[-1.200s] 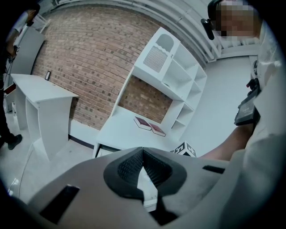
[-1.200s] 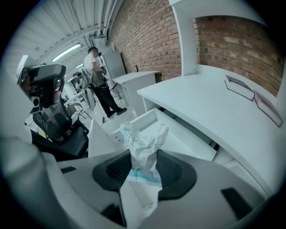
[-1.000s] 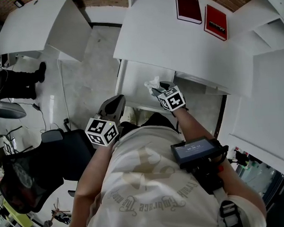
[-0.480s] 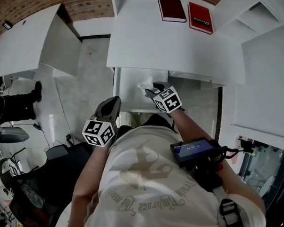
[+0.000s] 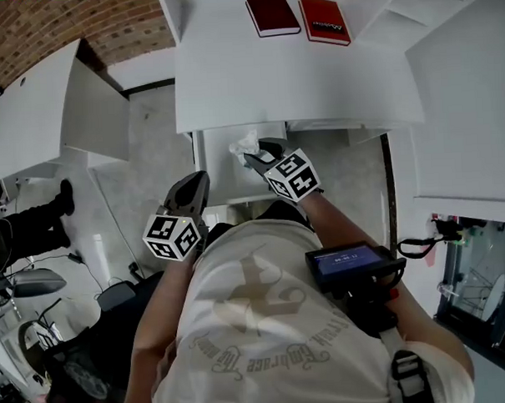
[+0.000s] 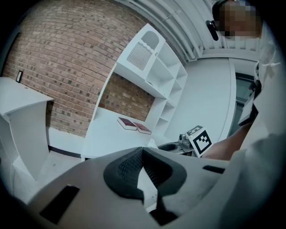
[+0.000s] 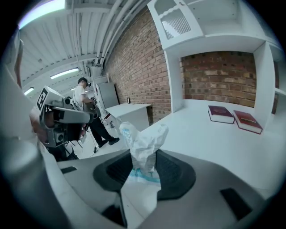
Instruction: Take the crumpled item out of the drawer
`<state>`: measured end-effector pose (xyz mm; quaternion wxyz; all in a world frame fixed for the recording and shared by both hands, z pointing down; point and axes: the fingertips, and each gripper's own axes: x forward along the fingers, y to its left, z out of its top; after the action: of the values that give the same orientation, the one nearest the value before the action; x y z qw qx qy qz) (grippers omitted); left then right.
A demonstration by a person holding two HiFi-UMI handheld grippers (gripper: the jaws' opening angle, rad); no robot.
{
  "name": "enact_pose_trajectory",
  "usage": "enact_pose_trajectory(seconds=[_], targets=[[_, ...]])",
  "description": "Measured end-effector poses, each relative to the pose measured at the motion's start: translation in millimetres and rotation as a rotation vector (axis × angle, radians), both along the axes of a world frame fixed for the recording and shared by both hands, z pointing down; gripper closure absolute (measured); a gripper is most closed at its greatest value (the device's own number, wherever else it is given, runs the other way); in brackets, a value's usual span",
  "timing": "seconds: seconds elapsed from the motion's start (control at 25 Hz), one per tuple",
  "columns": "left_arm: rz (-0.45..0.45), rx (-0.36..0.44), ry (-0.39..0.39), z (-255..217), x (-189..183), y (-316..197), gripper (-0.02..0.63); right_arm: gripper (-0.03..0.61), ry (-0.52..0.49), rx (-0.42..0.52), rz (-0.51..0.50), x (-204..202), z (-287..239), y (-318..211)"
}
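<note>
Clamping the crumpled item between its fingers, my right gripper held that white wad, faintly printed in blue, up over the open drawer, close to the front edge of the tabletop. I judged the main part done: the wad was gripped and, as far as I could see, lifted free of the drawer, so what remained was to carry it clear and put it somewhere. My left gripper hung low beside my body, well apart from the drawer, its fingers together at the tips with nothing between them. The tabletop was white and bare but for two red books near the back. A brick wall rose behind, a white shelf unit stood above, the floor was pale grey, and a person stood farther off.
</note>
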<state>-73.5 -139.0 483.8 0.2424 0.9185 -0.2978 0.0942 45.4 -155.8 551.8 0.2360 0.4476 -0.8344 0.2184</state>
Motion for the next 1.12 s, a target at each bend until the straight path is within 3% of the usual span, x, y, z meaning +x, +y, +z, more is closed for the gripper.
enact_pose_trajectory(seconds=[0.44, 1.12], targets=[[0.085, 0.046, 0.039, -18, 13, -2, 0.594, 0.408, -0.046, 0.098, 0.067, 0, -41, 7], [0.164, 0.095, 0.041, -33, 24, 8, 0.594, 0.413, -0.100, 0.150, 0.117, 5, -68, 31]])
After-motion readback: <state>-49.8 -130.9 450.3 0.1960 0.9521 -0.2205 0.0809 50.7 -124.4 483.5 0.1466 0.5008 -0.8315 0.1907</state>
